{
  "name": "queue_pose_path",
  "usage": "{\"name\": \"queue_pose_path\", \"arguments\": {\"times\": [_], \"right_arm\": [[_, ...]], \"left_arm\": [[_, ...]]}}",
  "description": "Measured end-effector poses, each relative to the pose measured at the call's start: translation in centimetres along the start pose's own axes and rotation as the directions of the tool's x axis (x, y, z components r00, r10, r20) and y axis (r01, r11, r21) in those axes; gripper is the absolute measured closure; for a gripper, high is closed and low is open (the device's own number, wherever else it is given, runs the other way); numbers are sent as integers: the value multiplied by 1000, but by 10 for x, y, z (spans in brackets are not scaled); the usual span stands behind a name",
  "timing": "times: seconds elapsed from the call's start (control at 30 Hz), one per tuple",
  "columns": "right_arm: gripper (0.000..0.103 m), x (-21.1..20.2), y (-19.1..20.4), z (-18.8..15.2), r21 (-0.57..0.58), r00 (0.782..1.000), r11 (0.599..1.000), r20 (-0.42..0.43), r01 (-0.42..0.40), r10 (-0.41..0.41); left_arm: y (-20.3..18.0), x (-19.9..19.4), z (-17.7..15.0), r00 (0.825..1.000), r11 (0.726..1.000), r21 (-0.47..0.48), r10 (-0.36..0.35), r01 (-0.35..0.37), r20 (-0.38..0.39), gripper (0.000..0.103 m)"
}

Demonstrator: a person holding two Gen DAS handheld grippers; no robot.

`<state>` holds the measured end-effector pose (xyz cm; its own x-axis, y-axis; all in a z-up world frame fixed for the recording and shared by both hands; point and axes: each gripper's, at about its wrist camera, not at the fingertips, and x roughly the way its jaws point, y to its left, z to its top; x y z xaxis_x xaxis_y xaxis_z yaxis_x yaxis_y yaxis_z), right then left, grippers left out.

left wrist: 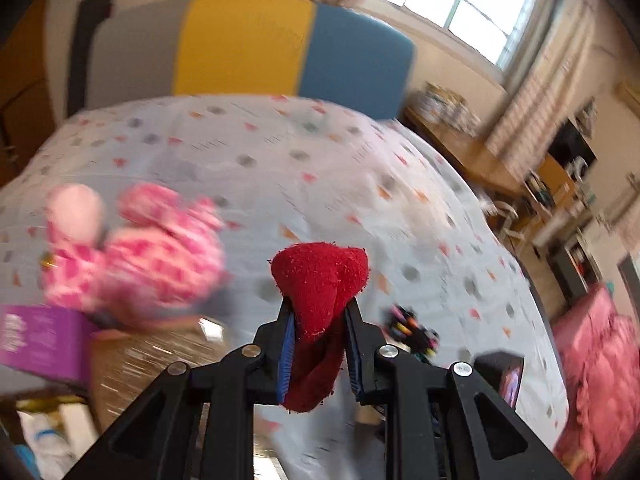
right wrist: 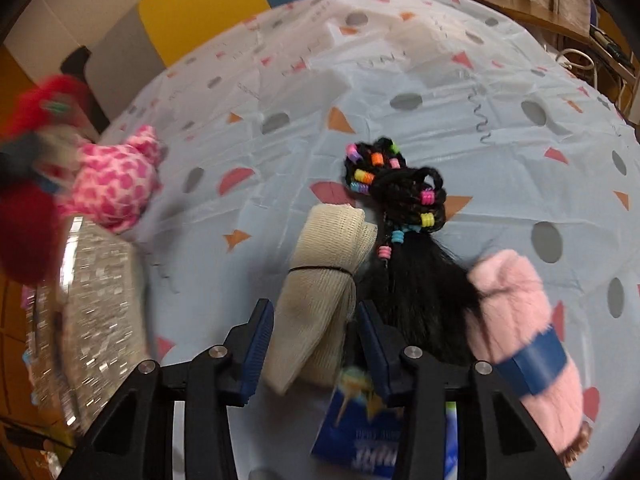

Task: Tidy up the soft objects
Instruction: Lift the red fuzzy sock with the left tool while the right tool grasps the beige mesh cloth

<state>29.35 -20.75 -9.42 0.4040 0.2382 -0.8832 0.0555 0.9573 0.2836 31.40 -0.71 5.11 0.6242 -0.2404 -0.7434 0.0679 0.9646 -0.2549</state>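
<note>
My left gripper [left wrist: 320,308] is shut on a red fuzzy plush piece [left wrist: 320,280], held up above the bed. The same red plush [right wrist: 28,232] shows blurred at the left edge of the right wrist view. My right gripper [right wrist: 313,306] points down at the bed, and a beige mesh cloth roll [right wrist: 324,264] tied with a black band lies between its fingers. Both pads sit against the roll's sides. Close to its right lie a black hairpiece with coloured beads [right wrist: 400,188] and a pink furry roll with a blue band [right wrist: 520,320]. A pink spotted plush toy [left wrist: 132,248] rests at the left.
The bed has a pale sheet [left wrist: 360,184] with coloured shapes. A glittery container [right wrist: 100,300] stands at the bed's left edge, beside a purple box [left wrist: 40,340]. A blue packet [right wrist: 360,432] lies under the right gripper. A pink blanket [left wrist: 600,380] and a wooden desk [left wrist: 460,148] are to the right.
</note>
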Motion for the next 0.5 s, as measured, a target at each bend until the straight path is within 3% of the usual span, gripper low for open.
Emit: {"name": "queue_pose_path", "arguments": {"times": [0.13, 0.3, 0.5], "right_arm": [[59, 11, 5, 1, -29, 1000, 999, -3, -13, 13], [59, 13, 6, 3, -40, 999, 999, -30, -21, 20], [59, 16, 9, 5, -67, 999, 998, -43, -19, 16]], "left_arm": [[55, -25, 15, 996, 995, -72, 76, -72, 53, 80], [121, -61, 15, 978, 976, -130, 185, -172, 96, 80], [184, -104, -24, 963, 957, -166, 257, -240, 87, 80]]}}
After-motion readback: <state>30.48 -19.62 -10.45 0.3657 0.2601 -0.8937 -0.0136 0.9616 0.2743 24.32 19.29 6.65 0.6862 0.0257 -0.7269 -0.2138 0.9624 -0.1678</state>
